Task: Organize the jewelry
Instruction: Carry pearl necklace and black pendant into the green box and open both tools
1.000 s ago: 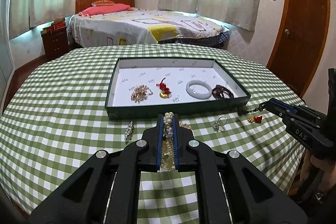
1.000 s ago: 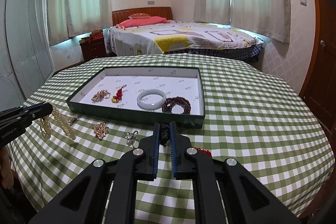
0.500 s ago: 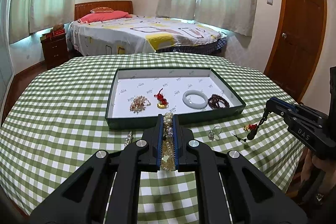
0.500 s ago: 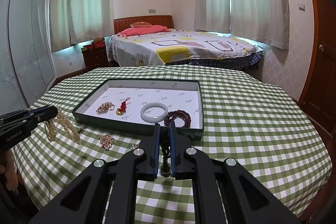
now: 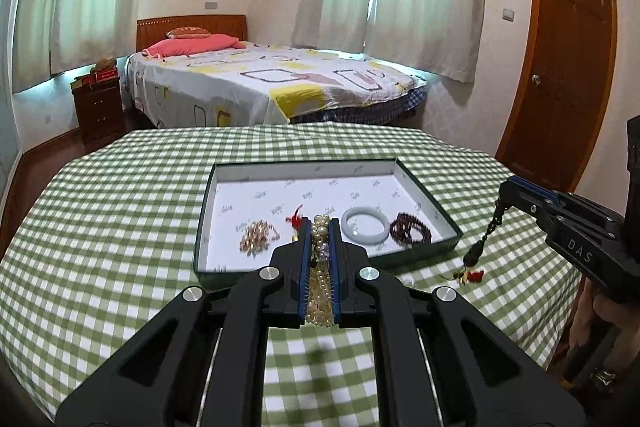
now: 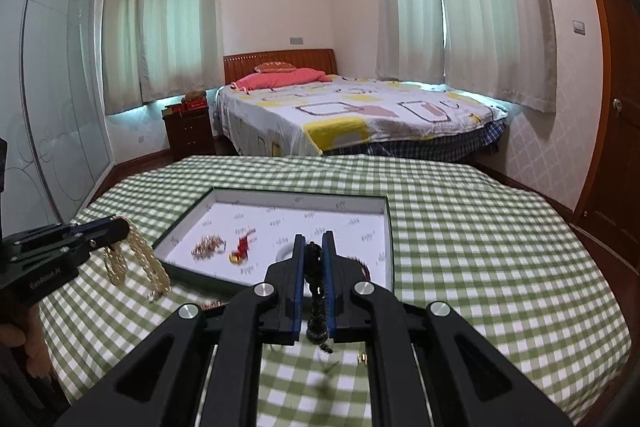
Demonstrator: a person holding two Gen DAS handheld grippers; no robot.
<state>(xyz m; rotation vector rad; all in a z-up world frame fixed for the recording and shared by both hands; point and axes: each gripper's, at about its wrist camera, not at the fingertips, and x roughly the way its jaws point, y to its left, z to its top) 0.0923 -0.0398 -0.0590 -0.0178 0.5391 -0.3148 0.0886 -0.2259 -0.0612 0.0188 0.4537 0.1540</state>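
Observation:
My left gripper point(image 5: 322, 225) is shut on a pearl-and-gold necklace point(image 5: 320, 283), which hangs in loops off the cloth in the right wrist view point(image 6: 149, 265). My right gripper point(image 6: 313, 239) is shut on a black bead strand point(image 6: 316, 293). In the left wrist view this strand point(image 5: 487, 229) dangles with a red and gold charm at its end, above the table. Ahead of both lies the dark green tray point(image 5: 304, 165) with a white floor. It holds a gold chain cluster point(image 5: 258, 235), a red charm point(image 5: 295, 220), a white bangle point(image 5: 365, 225) and a dark red bead bracelet point(image 5: 410, 228).
A green checked cloth point(image 5: 120, 227) covers the round table. Small loose pieces lie on it near the tray's front wall, one gold point(image 6: 210, 305) and one silver point(image 5: 408, 282). Beyond the table stand a bed point(image 6: 352, 115), a nightstand point(image 6: 188, 131) and a wooden door point(image 5: 560, 87).
Both grippers have risen. The necklace and the black strand with its red charm have come up off the cloth and now hang in the air. Both stay shut.

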